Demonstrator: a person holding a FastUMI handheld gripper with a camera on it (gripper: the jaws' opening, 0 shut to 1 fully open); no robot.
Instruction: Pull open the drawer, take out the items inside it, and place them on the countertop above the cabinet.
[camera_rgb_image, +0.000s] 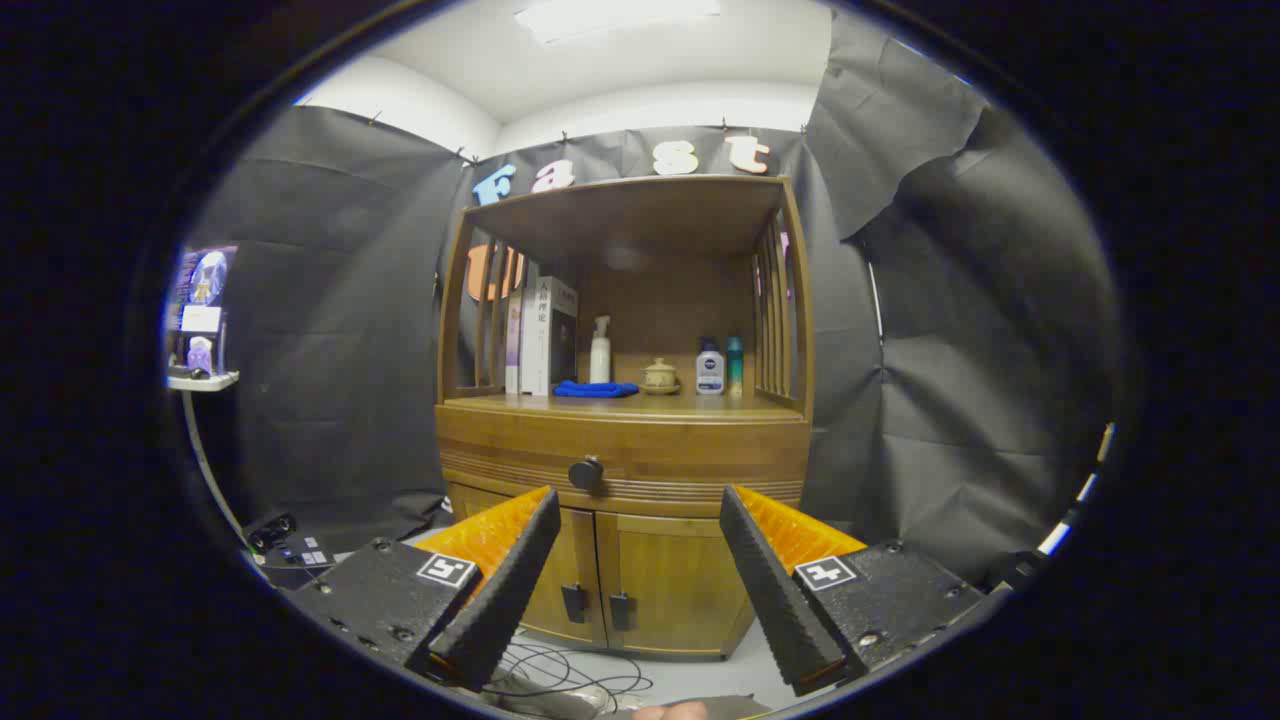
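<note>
Right at the front, the claw (640, 510) is spread wide with its 2 fingers (500, 590) well apart and nothing held between them. Below them, loose cables (560, 675) lie on the floor just ahead of the cabinet (620, 520).

Beyond the fingertips come the cabinet's 2 lower doors (620, 580), both closed. Above them sits the drawer (620, 462), shut flush, its round dark knob (586, 473) showing between the fingers and a little left of the midline, with clear space separating it from the claw.

Further up is the table (690, 405), the cabinet's top, already carrying books (540, 335) at the left, a folded blue cloth (595, 389), a white spray bottle (600, 350), a small lidded pot (659, 376) and 2 more bottles (720, 367) at the right.

By my reading, nothing is done yet: the drawer has to be reached and pulled open, and whatever lies inside is hidden for now, then lifted onto that table.
</note>
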